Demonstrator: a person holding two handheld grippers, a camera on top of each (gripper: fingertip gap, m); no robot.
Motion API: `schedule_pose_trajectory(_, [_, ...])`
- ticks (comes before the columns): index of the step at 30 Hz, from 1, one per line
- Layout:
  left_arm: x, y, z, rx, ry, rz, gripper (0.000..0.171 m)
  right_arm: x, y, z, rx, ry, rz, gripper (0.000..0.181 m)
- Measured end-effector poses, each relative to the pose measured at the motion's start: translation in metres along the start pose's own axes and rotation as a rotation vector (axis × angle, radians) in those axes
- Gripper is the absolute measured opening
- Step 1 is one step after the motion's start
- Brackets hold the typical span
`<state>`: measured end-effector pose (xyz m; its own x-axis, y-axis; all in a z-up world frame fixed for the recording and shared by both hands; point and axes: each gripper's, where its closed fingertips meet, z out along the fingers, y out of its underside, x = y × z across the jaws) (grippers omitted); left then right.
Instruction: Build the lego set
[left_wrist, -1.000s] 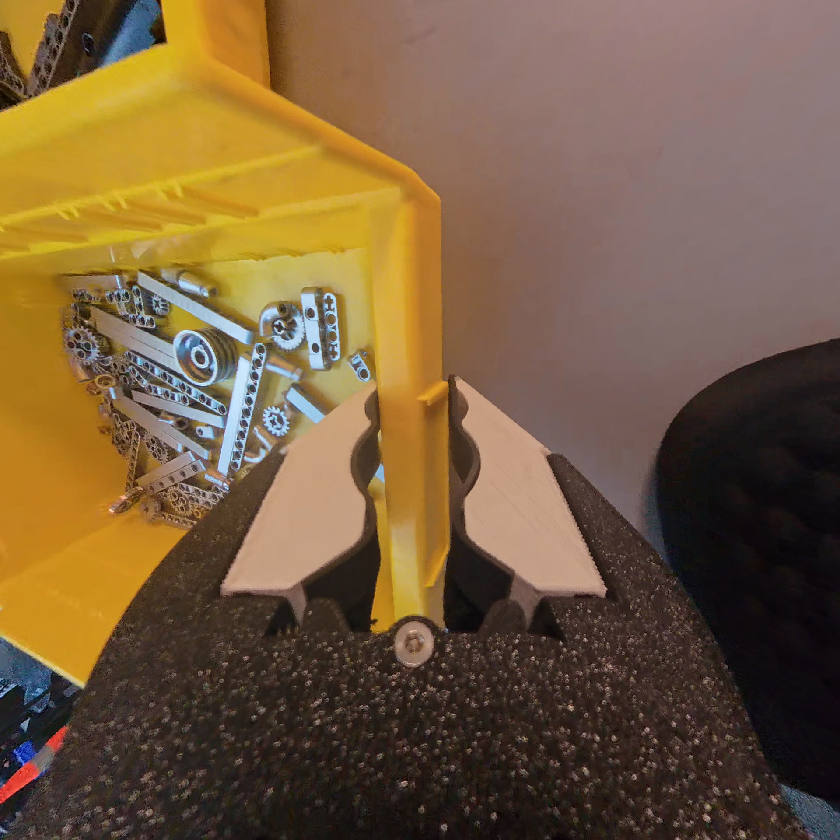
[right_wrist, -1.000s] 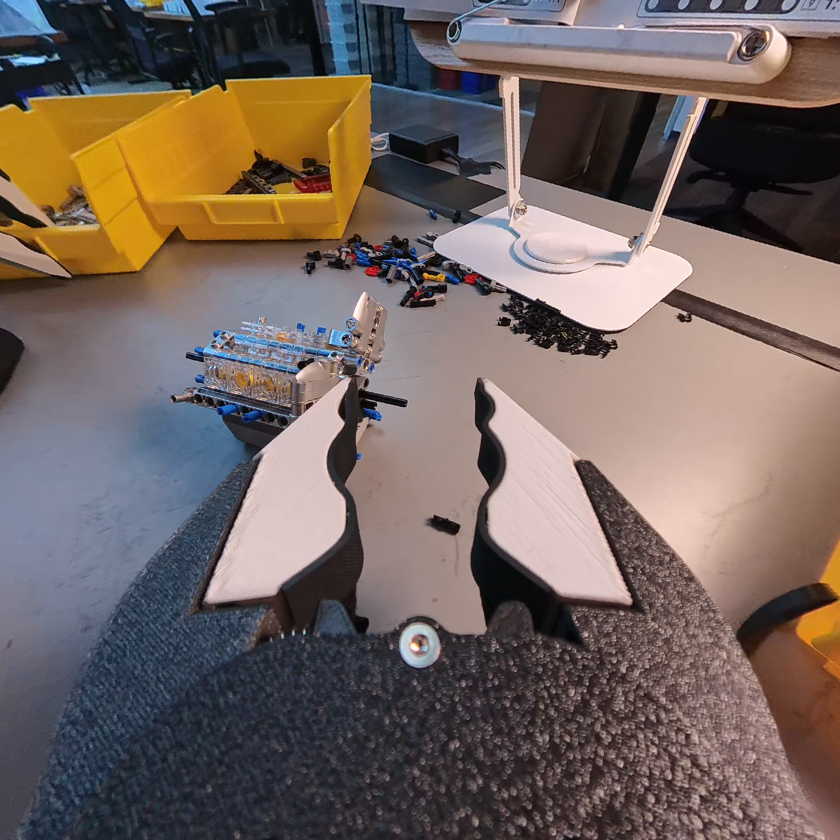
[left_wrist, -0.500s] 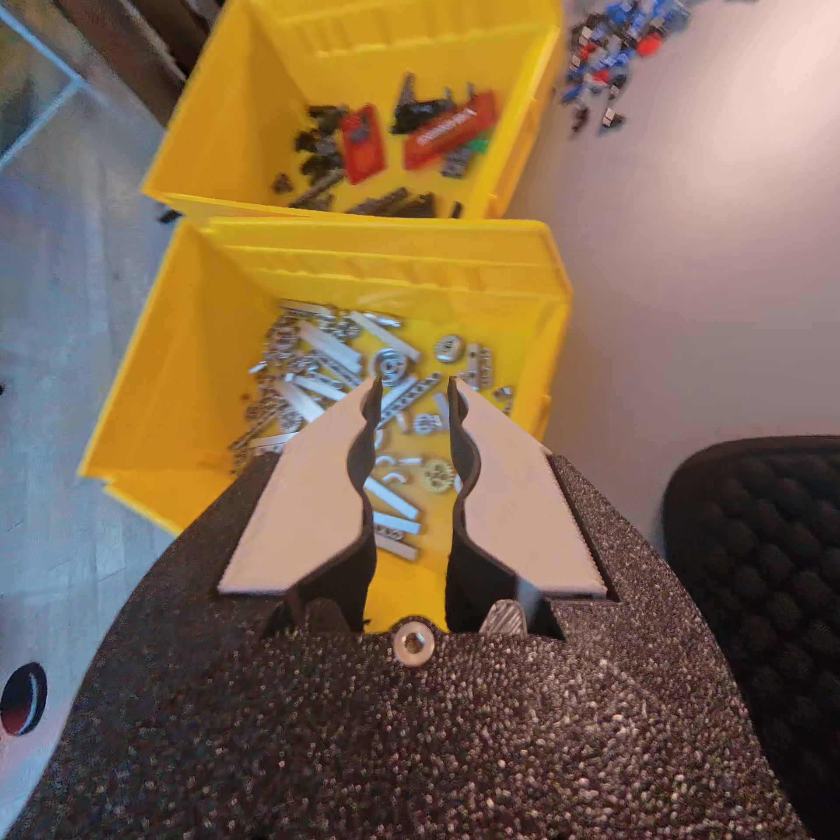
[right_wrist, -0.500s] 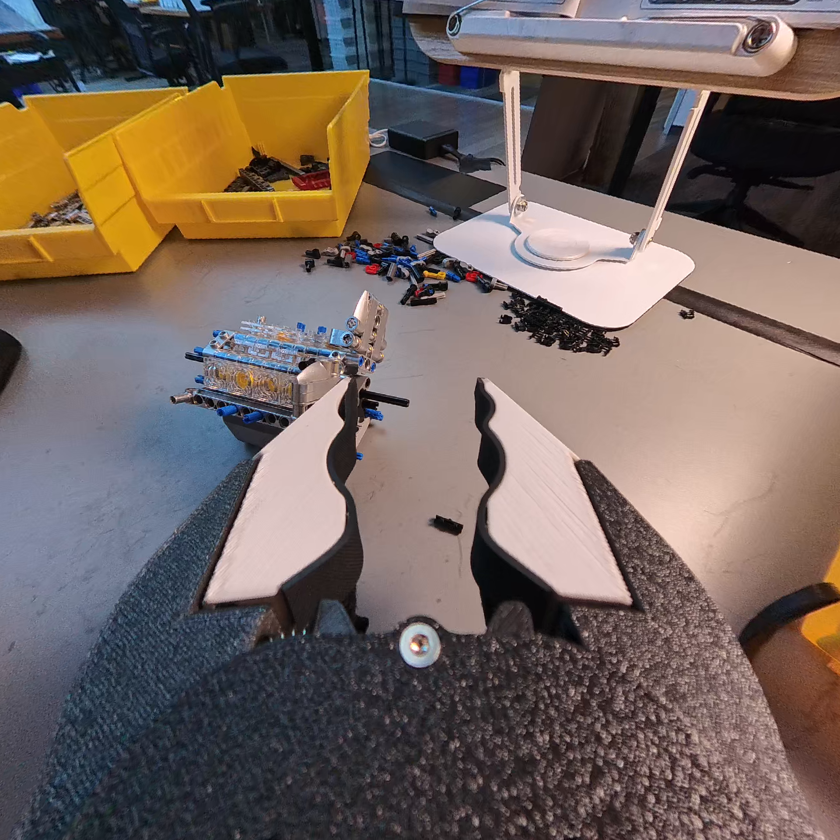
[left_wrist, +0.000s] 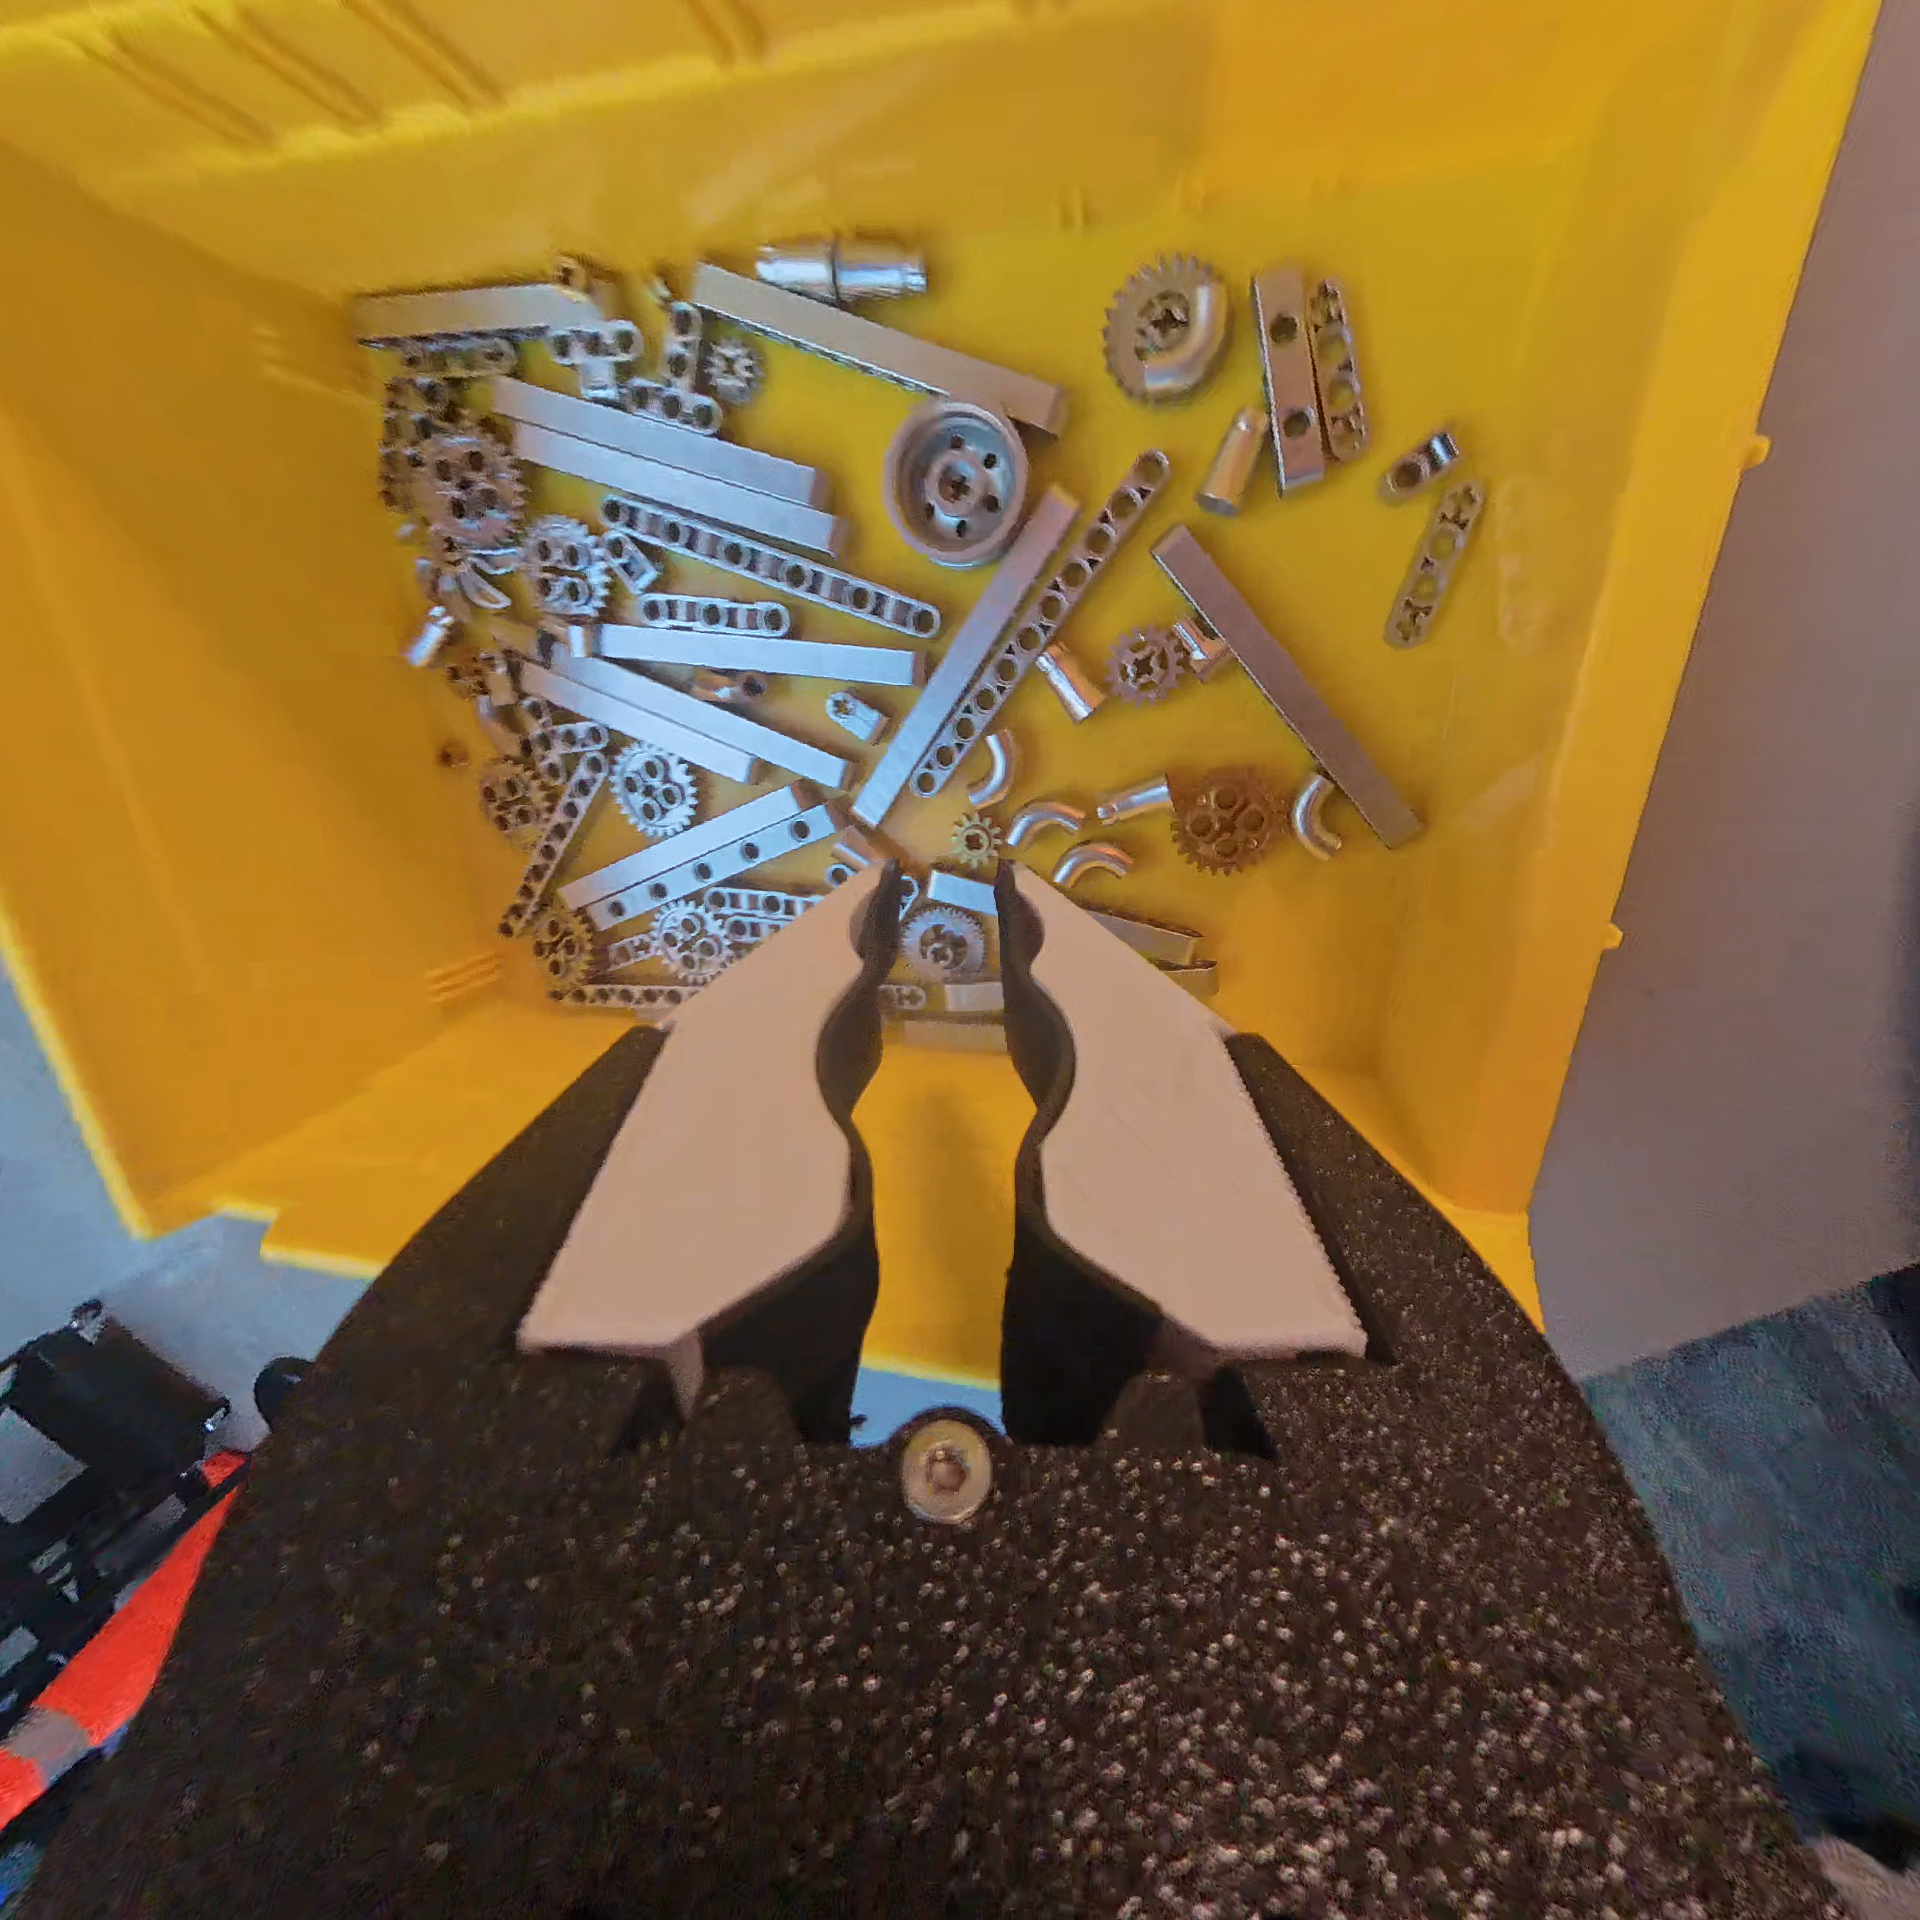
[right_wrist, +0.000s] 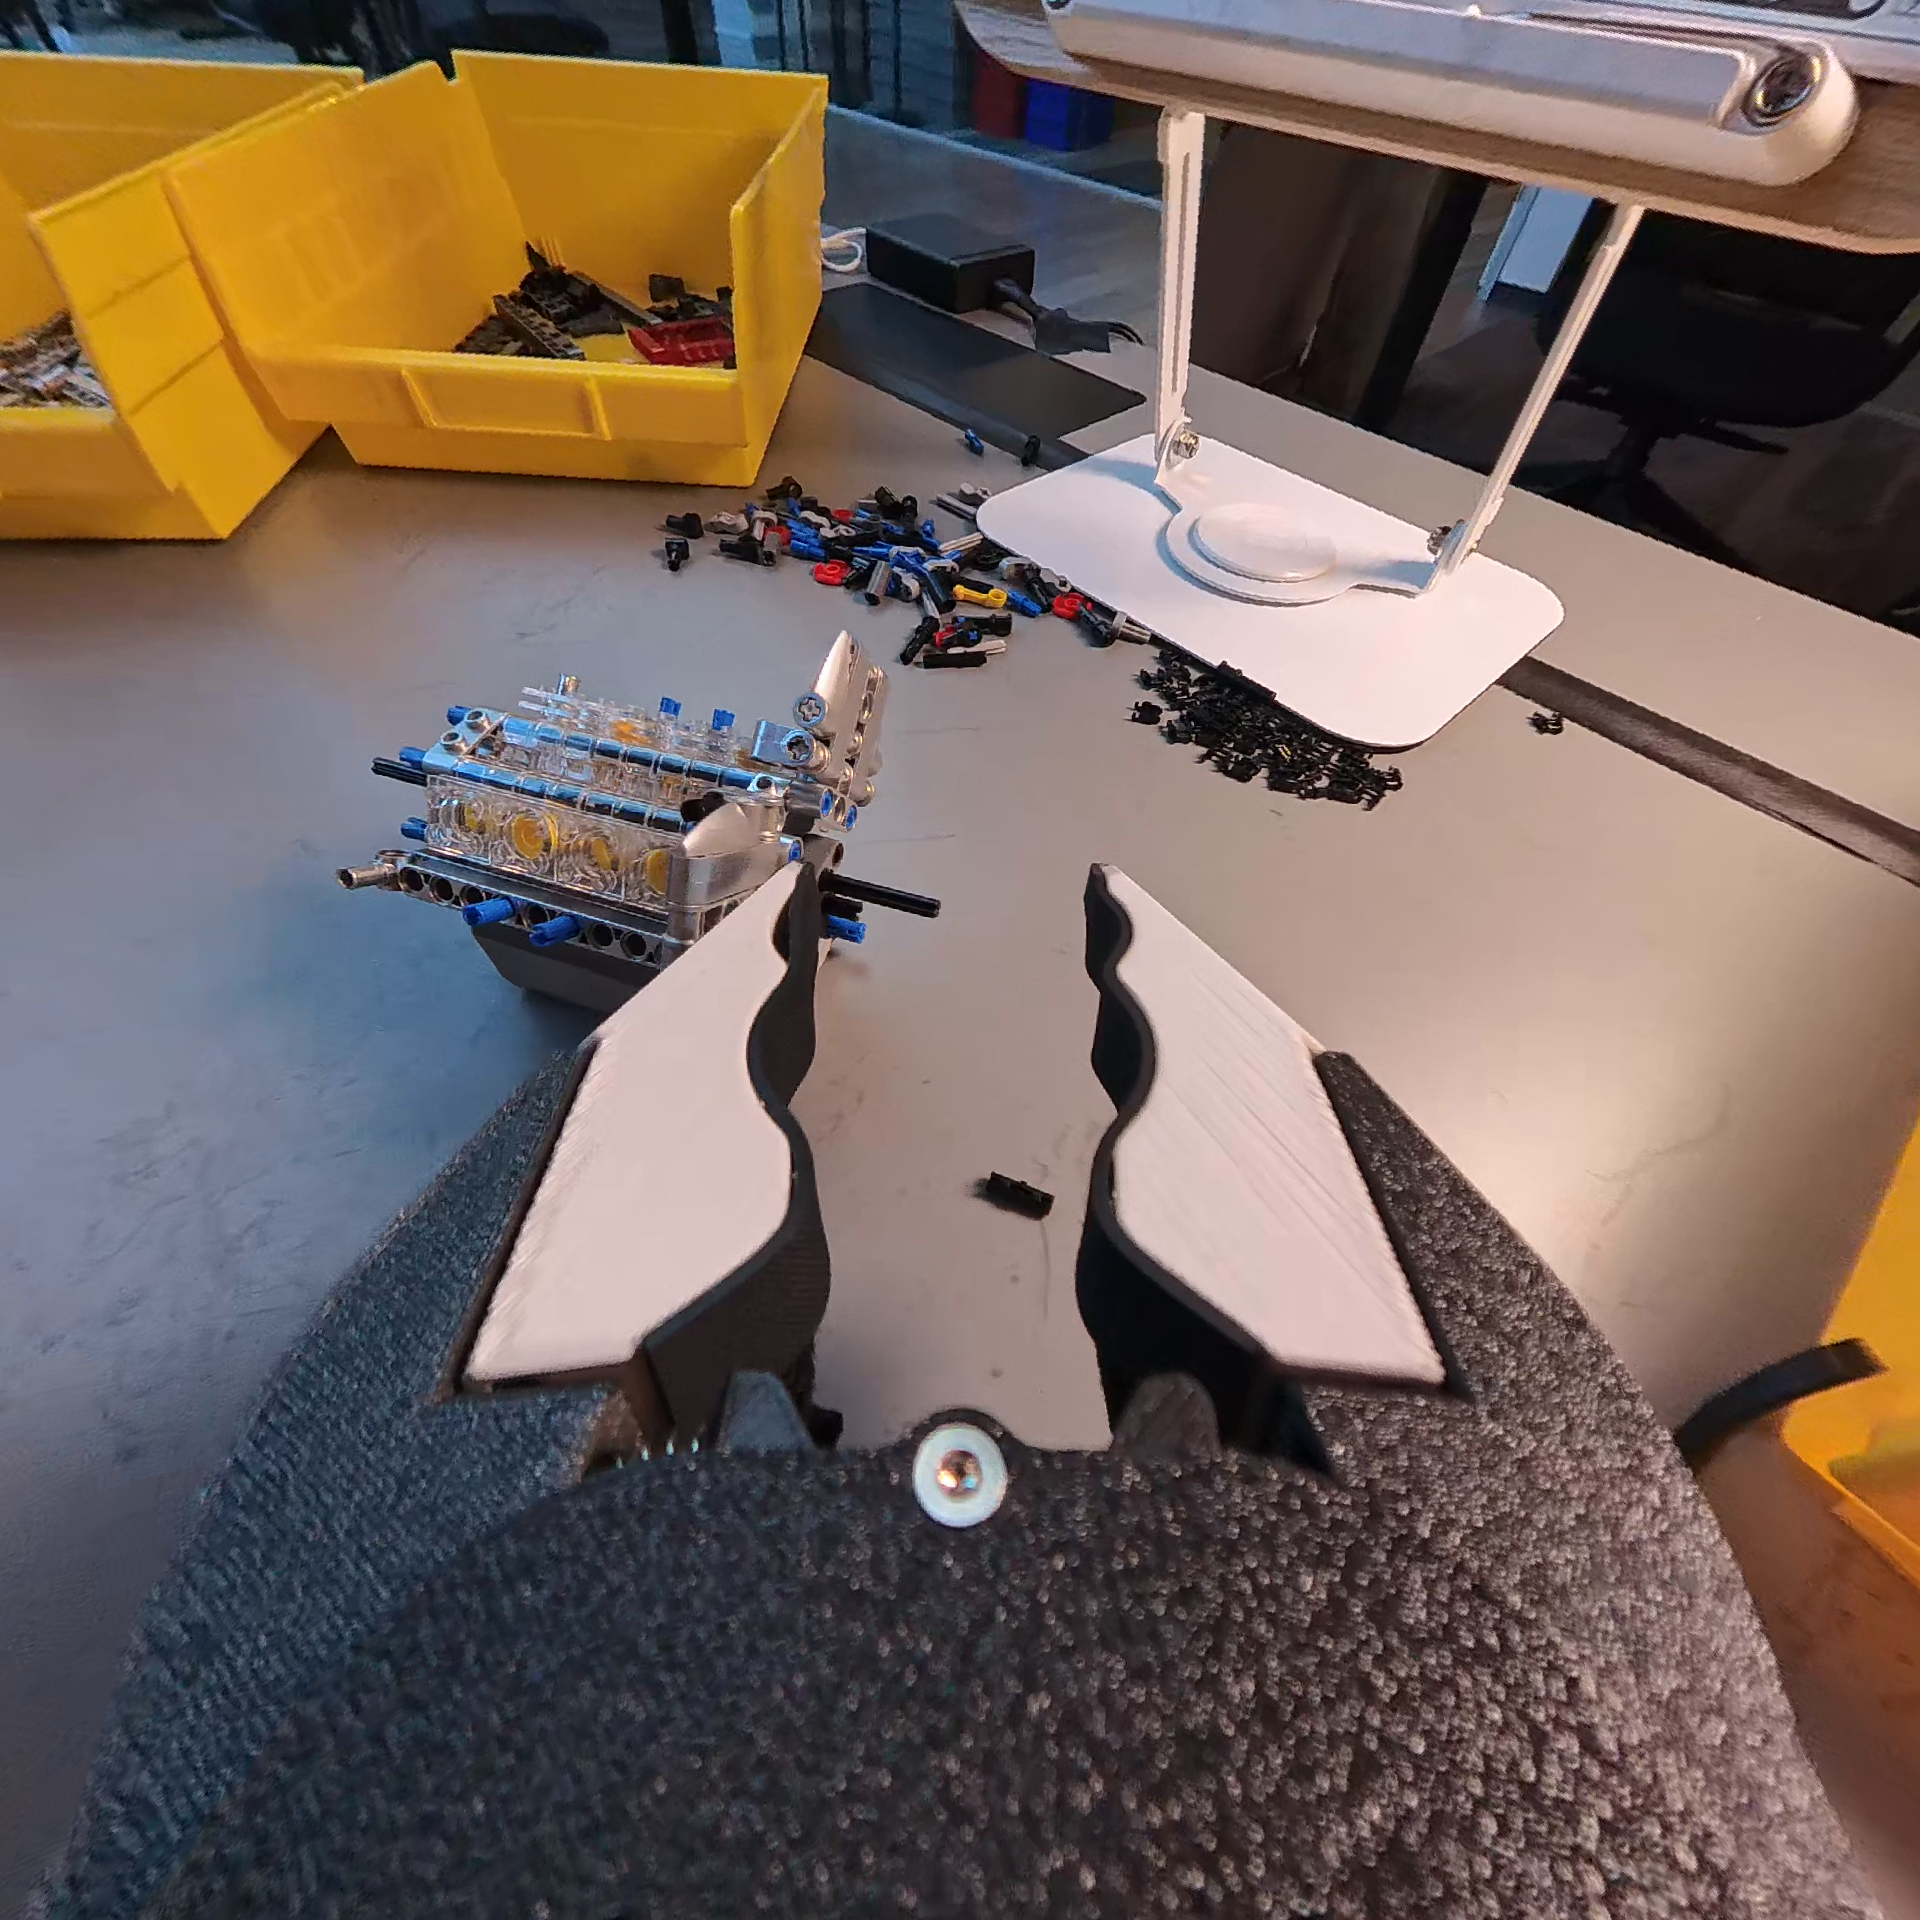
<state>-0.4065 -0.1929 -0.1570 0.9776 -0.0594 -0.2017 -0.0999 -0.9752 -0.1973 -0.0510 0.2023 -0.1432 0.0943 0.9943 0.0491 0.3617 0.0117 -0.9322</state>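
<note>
My left gripper (left_wrist: 943, 878) is inside a yellow bin (left_wrist: 260, 779), its jaws a narrow gap apart with nothing between them. The tips hover just over loose silver-grey building parts: beams (left_wrist: 1003, 649), a small gear (left_wrist: 975, 840), a larger gear (left_wrist: 940, 940) and curved pipes (left_wrist: 1091, 860). My right gripper (right_wrist: 945, 883) is open and empty, low over the grey table (right_wrist: 260, 1091). A small black pin (right_wrist: 1016, 1195) lies on the table between its fingers. A brick-built engine model (right_wrist: 623, 821) stands just beyond its left fingertip (right_wrist: 795, 894).
Two yellow bins stand at the back left, one with dark and red parts (right_wrist: 540, 312), one with grey parts (right_wrist: 104, 343). Coloured pins (right_wrist: 883, 571) and black pins (right_wrist: 1268, 748) lie by a white stand base (right_wrist: 1299, 582). A black adapter (right_wrist: 945, 260) sits behind. My hands' fingertips stand some 55 cm from each other.
My left gripper let go of the bin's side wall, swung above the bin, then dropped inside close to the grey parts. My right gripper has barely moved.
</note>
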Motion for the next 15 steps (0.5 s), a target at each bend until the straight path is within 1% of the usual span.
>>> schedule_pose_trajectory(4, [0.018,-0.006,0.016,-0.066,0.092,0.106,0.017,-0.005,0.002,0.002,-0.012,-0.002,-0.035,0.049])
schedule_pose_trajectory(8, [0.035,-0.014,0.026,-0.075,0.159,0.183,0.022,-0.004,0.001,0.002,-0.007,-0.001,-0.031,0.049])
schedule_pose_trajectory(11, [0.042,-0.017,0.033,-0.083,0.179,0.228,0.027,-0.002,0.0,0.001,0.002,0.005,-0.015,0.049])
schedule_pose_trajectory(13, [0.047,-0.019,0.037,-0.08,0.194,0.257,0.026,-0.001,-0.001,0.0,0.009,0.008,-0.007,0.049])
schedule_pose_trajectory(15, [0.048,-0.023,0.039,-0.071,0.183,0.277,0.02,0.0,-0.002,-0.001,0.014,0.01,-0.005,0.049])
